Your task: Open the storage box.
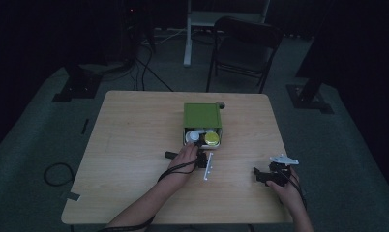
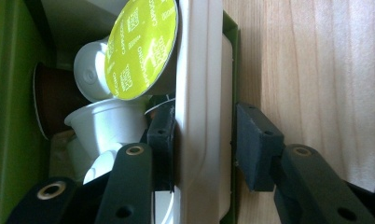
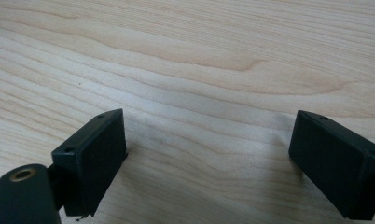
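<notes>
Black jaws of the left claw straddle the white front wall of a small drawer, one pad inside against the wall, the other outside with a slight gap to the drawer's green-edged outer face; the claw is closing on that wall but not fully clamped on both sides. Just inside the drawer, beside the inner pad, lie white coffee capsules, one showing a lime-green foil lid with small printed text, and a dark brown capsule sits deeper against the green side wall.

From the high view the left claw sits at the near end of the green box, which stands near the middle of the wooden table with its drawer pulled out toward the person. A white strip-like piece lies on the table just beside that hand.

Over at the table's right, well apart from the box, the right claw is spread wide with nothing between its pads, hovering low above bare wood grain. In the high view the right claw is held by the person's hand near the table's edge.

Beyond the table stand a dark folding chair and cables on the floor.
</notes>
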The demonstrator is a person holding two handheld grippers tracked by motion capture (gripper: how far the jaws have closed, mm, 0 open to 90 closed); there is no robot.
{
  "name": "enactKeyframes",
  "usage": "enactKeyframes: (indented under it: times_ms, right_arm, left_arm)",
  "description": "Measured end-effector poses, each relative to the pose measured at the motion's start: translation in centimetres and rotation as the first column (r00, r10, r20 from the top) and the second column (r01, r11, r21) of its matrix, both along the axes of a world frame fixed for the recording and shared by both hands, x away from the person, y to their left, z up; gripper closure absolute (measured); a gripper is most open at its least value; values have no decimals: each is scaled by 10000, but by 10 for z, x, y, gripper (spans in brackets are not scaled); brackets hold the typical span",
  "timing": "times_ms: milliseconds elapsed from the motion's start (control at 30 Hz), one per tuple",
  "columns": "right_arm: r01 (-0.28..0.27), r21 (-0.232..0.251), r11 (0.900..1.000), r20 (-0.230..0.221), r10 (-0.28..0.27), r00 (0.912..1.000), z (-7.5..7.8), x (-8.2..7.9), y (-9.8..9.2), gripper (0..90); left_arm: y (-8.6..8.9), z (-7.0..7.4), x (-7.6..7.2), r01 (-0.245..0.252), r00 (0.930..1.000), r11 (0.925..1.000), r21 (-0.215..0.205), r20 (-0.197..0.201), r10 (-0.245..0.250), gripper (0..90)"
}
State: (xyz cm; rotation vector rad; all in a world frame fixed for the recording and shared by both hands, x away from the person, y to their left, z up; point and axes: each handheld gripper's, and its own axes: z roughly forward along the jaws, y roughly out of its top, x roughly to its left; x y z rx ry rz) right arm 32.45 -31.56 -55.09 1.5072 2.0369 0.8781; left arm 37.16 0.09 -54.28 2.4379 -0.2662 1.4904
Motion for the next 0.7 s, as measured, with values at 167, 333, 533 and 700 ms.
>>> enactKeyframes:
  times_ms: [167,333,533,700]
  right_arm:
    - [1,-1,10000,0,-1,10000,0,0,0,106]
    - [2,-1,10000,2,-2,10000,0,0,0,105]
    - [3,0,10000,2,-3,10000,0,0,0,106]
    - [2,1,10000,-1,-2,10000,0,0,0,105]
  left_arm:
    - [1,2,2,143,9999,9999,9,-15,-143,697]
    - [0,6,2,43,9991,9998,-194,-410,-51,722]
    - [0,7,0,50,9990,9997,-222,-448,-60,731]
    - [-1,7,-4,160,9988,9997,-165,-456,-167,732]
